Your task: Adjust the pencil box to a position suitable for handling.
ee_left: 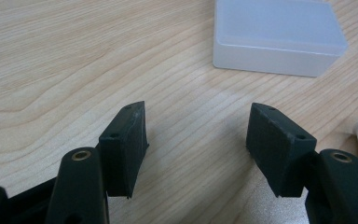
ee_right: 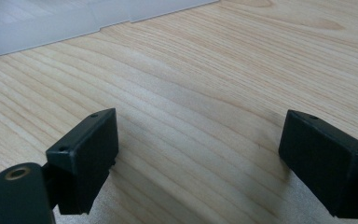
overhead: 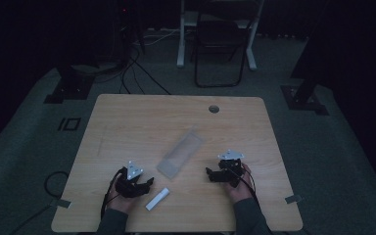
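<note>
On the pale wooden tabletop [overhead: 142, 127] a long translucent frosted plastic box [overhead: 180, 152] lies slantwise near the middle. A small white cylindrical tube [overhead: 157, 199] lies nearer the front edge, just right of the left gripper [overhead: 146, 184], whose jaws stand wide apart and empty. The right gripper [overhead: 209, 173], right of the box, is likewise spread wide, holding nothing, jaws toward the box.
</note>
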